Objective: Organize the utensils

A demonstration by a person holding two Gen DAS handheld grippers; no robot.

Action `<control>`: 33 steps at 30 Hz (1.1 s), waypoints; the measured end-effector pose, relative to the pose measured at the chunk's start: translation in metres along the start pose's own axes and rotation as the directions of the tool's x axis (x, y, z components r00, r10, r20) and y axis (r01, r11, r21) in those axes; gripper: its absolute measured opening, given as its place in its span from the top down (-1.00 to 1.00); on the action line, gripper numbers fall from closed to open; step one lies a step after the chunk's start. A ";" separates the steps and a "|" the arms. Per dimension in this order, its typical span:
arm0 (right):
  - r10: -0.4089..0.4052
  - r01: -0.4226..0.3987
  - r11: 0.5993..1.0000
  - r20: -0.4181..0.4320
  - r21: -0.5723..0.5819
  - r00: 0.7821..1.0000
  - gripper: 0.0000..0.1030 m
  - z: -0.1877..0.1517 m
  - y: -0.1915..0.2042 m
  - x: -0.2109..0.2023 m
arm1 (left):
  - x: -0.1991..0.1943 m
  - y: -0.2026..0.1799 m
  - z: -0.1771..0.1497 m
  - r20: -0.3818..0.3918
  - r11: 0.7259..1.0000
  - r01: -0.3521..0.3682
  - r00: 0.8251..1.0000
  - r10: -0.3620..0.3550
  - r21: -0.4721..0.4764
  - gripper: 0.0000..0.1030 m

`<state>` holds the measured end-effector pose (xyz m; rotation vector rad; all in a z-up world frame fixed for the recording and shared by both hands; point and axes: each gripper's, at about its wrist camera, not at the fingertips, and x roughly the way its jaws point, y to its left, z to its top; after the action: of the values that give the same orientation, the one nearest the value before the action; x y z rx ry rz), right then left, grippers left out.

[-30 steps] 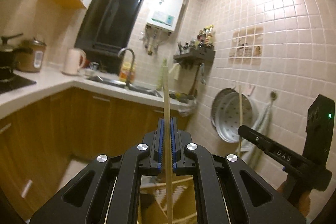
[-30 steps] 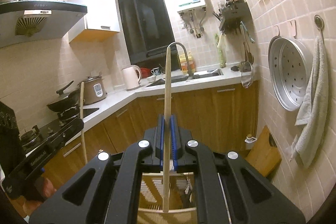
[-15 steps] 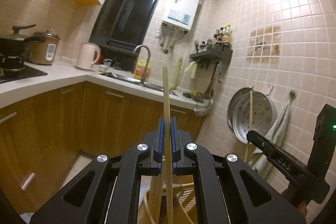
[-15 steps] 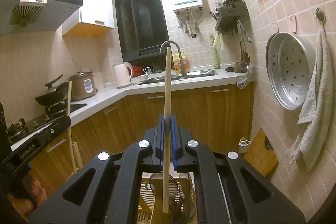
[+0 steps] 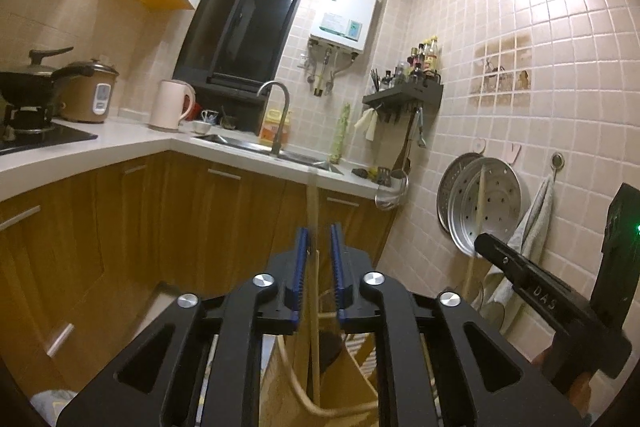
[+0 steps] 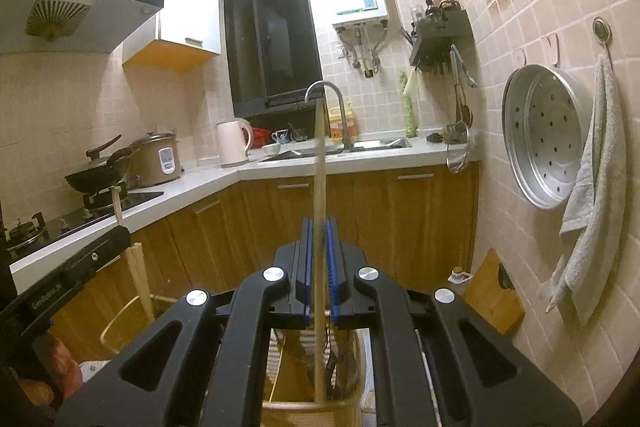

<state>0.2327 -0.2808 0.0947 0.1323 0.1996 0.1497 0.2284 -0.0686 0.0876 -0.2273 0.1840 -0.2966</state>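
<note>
Two chopsticks, one at each of your tools, both standing upright over a woven holder down below. Your left hand-held gripper (image 5: 319, 259) has its blue pads parted, a clear gap on both sides of the left chopstick (image 5: 314, 291); the stick stands between the jaws, close to the left pad, and whether it touches that pad you cannot tell. Its lower end drops into the wicker utensil basket (image 5: 340, 383), beside a dark-headed utensil already sitting in there. Over on your right, the right hand-held gripper (image 6: 319, 267) has its jaws nearly closed, pinching the right chopstick (image 6: 319, 187) by its middle. That stick runs straight up past the tap (image 6: 326, 99) in the background, and its lower end reaches down inside the basket (image 6: 304, 407), where dark utensils and a slatted insert show. In the left wrist view your right tool appears at the right edge, its chopstick crossing in front of the steamer trays (image 5: 480, 203) hung on the tiled wall. In the right wrist view the left tool sits at the lower left, a stick rising above it. Behind it all, the surface (image 6: 248, 171) carries a kettle (image 6: 232, 143) and a rice cooker (image 6: 156, 161).
</note>
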 end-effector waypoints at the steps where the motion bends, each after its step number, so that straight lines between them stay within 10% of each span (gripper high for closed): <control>1: 0.006 -0.006 1.000 -0.013 -0.002 1.000 0.86 -0.001 0.000 -0.002 | -0.002 0.000 0.000 -0.006 1.000 0.003 1.000 -0.003 -0.002 0.71; 8: 0.017 -0.017 1.000 -0.050 0.011 0.999 -0.09 -0.011 -0.003 -0.039 | -0.025 0.004 -0.003 -0.044 1.000 0.017 0.999 -0.018 -0.022 0.18; 18: -0.012 0.011 1.000 -0.149 -0.011 0.989 -0.11 -0.043 0.006 -0.088 | -0.075 -0.008 -0.029 -0.111 0.999 -0.017 0.994 0.020 0.029 -0.41; 33: -0.038 0.033 0.999 -0.187 -0.029 0.982 -0.27 -0.080 0.025 -0.140 | -0.131 -0.023 -0.074 -0.160 0.993 -0.092 0.982 0.103 0.070 -0.54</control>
<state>0.0767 -0.2693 0.0474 0.0890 0.3876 0.1292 0.0834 -0.0640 0.0410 -0.1313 0.3468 -0.2232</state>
